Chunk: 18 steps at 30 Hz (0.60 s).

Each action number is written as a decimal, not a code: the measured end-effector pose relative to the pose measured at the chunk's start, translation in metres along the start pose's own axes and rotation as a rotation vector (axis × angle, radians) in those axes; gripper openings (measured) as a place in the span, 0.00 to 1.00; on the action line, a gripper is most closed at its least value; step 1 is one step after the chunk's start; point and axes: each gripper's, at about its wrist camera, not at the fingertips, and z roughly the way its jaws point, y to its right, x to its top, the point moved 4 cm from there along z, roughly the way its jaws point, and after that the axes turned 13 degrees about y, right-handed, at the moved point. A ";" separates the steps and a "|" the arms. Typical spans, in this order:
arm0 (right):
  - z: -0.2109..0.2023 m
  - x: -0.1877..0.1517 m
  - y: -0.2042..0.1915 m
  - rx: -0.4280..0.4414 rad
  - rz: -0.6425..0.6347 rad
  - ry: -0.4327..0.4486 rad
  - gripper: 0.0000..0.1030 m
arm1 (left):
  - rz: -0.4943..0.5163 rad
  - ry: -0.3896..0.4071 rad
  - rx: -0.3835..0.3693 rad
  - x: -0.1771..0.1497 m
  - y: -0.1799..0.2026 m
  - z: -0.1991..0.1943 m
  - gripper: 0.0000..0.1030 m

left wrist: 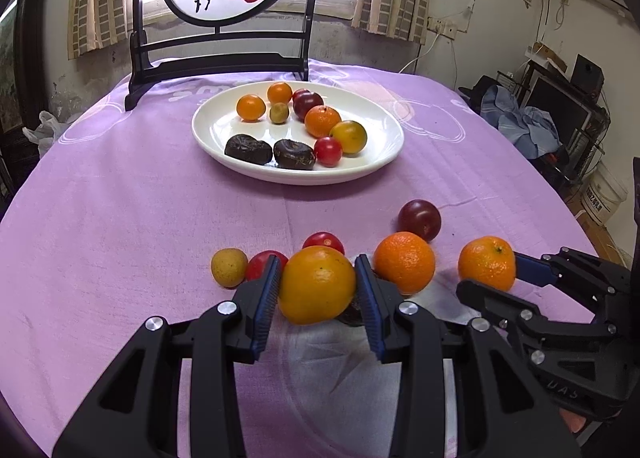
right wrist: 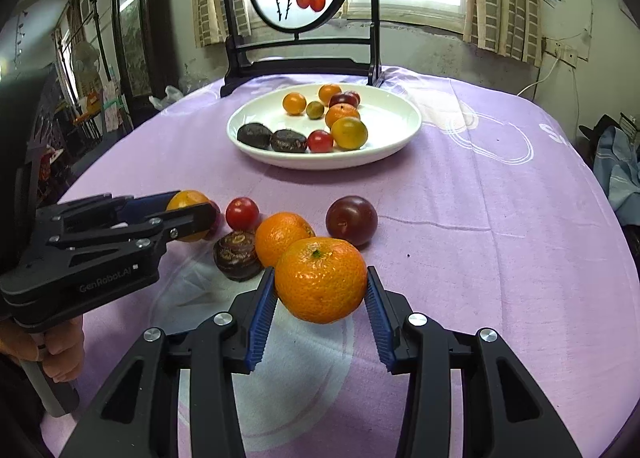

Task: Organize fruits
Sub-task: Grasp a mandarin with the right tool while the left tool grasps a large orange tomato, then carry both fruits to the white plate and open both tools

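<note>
Each claw is clamped on citrus: left claw (left wrist: 316, 284) on a yellow-orange fruit (left wrist: 317, 285), right claw (right wrist: 321, 285) on a mandarin (right wrist: 321, 280); the plate (right wrist: 394, 146) lies straight ahead across the tabletop (right wrist: 480, 218).

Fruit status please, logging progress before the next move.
Left tongs shut on yellow orange. Right tongs shut on tangerine. Plate ahead, path clear.

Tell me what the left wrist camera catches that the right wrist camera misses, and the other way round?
Only the left wrist view shows the small yellow-brown fruit at the row's left end. Only the right wrist view shows clearly the dark ridged water chestnut on the cloth. Both show the white plate of fruit, the dark plum, the left gripper shut on a yellow-orange citrus, and the right gripper shut on a tangerine.
</note>
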 end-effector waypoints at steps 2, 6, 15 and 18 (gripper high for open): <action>-0.002 0.004 0.005 -0.004 0.029 0.019 0.43 | -0.015 -0.004 -0.008 0.005 -0.001 -0.004 0.36; -0.007 0.016 0.012 -0.015 0.059 0.048 0.43 | -0.030 0.004 -0.034 0.020 -0.003 -0.011 0.36; 0.021 0.074 0.016 -0.051 -0.036 0.113 0.43 | 0.053 0.035 0.021 0.072 -0.007 0.011 0.36; 0.047 0.088 0.019 -0.056 -0.021 0.105 0.43 | 0.037 0.015 0.042 0.085 -0.015 0.036 0.36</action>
